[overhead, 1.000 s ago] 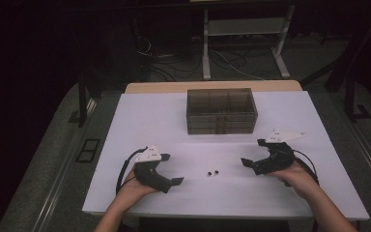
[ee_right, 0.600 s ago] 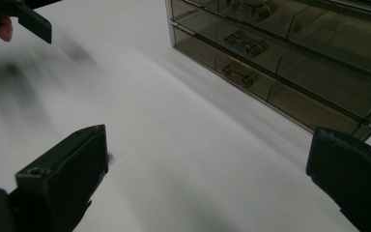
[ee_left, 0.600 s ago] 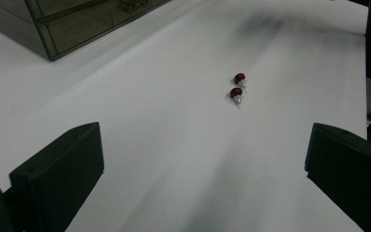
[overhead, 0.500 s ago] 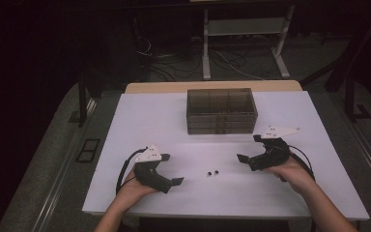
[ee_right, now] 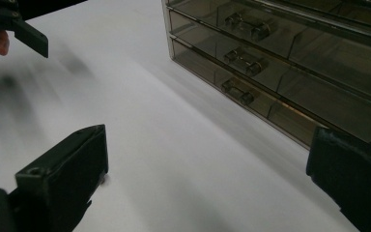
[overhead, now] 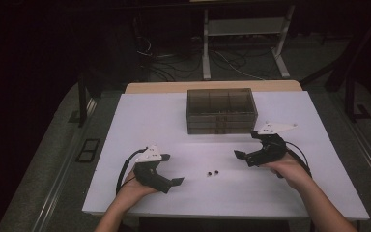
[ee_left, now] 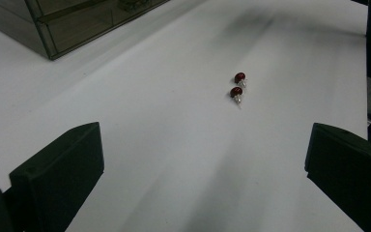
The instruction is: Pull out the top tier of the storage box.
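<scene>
Left gripper point(ee_left: 203, 169) jaws wide open, two red earrings point(ee_left: 237, 86) ahead between them. Right gripper point(ee_right: 207, 179) jaws wide open, drawer box point(ee_right: 290, 63) ahead.

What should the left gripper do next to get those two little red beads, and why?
Probably ease the left gripper forward toward the beads. Its jaws stand wide open and empty, and the beads lie side by side on the table ahead of them, a bit right of centre in the left gripper view, with nothing between.
</scene>
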`<state>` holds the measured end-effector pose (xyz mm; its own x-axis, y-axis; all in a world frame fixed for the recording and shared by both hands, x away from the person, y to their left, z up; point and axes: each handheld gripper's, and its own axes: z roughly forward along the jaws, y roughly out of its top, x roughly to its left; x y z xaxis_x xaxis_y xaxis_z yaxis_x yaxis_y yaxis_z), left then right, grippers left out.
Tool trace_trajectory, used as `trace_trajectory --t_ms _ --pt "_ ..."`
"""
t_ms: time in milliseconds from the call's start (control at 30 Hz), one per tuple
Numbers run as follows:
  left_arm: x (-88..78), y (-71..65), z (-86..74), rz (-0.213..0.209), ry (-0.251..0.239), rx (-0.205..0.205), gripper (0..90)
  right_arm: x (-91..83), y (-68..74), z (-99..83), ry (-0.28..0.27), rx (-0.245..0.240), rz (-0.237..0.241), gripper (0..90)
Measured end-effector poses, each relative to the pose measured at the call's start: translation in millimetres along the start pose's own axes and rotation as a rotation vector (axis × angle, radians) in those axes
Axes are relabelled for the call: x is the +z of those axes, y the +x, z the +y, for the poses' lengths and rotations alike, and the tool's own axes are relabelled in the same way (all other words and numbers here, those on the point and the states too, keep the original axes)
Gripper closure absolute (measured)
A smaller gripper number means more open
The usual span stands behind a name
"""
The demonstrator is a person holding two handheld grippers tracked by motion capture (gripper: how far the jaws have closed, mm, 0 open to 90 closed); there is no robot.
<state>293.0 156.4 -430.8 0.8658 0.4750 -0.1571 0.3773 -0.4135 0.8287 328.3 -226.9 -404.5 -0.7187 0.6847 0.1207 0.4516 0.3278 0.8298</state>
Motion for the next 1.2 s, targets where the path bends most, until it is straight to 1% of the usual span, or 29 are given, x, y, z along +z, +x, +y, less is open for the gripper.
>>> trace_trajectory --t_ms 300,400,667,767,1033,1200 --pt "0.0 0.1 -0.1 0.001 0.002 -0.001 0.0 6.4 -0.8 4.0 -0.004 0.006 0.011 0.7" --pt "0.3 -0.3 0.0 0.0 -0.002 -0.004 0.0 8.2 -2.1 4.4 -0.01 0.01 0.022 0.7" --pt "0.5 -0.3 -0.1 0.0 -0.003 -0.006 0.0 13.0 -4.4 8.3 -0.017 0.011 0.018 0.6" --pt "0.8 -0.2 -0.2 -0.002 0.002 -0.001 0.0 16.1 -5.0 10.8 -0.021 0.009 0.024 0.7" --pt "1.4 -0.2 -0.5 -0.005 0.002 -0.002 0.0 24.9 -3.4 16.0 -0.02 -0.008 0.035 0.7" --pt "2.3 -1.1 -0.7 -0.008 0.002 -0.002 0.0 29.3 -3.7 17.7 -0.022 -0.007 0.037 0.7"
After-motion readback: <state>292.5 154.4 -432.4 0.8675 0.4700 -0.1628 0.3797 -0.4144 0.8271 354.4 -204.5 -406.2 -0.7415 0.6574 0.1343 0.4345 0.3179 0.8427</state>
